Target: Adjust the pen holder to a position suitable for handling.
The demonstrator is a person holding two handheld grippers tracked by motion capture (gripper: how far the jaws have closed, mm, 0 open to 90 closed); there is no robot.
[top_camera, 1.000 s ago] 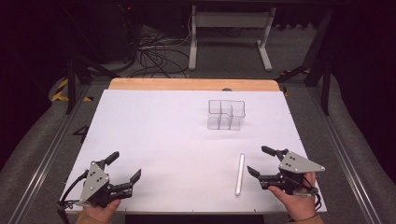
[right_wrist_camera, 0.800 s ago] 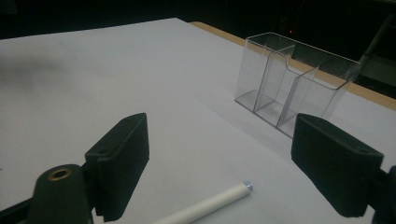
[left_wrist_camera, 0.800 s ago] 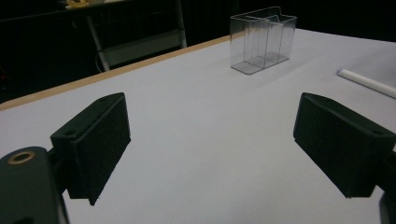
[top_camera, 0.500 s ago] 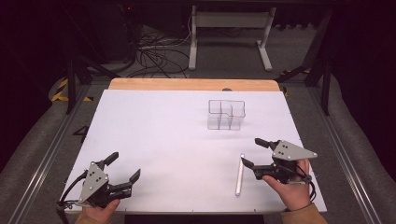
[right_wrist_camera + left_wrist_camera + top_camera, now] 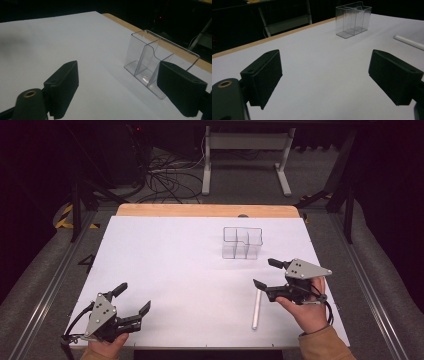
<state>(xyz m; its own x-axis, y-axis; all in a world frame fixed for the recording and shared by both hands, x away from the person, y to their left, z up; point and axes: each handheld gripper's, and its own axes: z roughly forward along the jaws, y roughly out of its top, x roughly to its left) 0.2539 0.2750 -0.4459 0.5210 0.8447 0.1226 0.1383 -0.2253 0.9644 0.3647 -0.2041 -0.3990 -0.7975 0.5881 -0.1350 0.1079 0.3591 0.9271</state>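
Organizer [image 5: 242, 243] toward table [image 5: 165, 260] far right, tube [image 5: 256, 308] in front of it, right gripper [image 5: 265, 274] between them

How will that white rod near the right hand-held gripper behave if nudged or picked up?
The white rod looks round and lies flat on the bare table, so a sideways nudge would probably roll it. It looks straight, so likely stiff. Being thin, it is probably light and may slip between the jaws.

A white worktop [image 5: 165, 270] with a pale wooden far edge [image 5: 200, 210] stands in a dim room with grey carpet floor [image 5: 35, 285]. Beyond it, black cables [image 5: 165, 172] lie tangled on the floor beside a grey metal frame [image 5: 245, 150]. Yellow-black tape [image 5: 64, 215] marks the floor at left.
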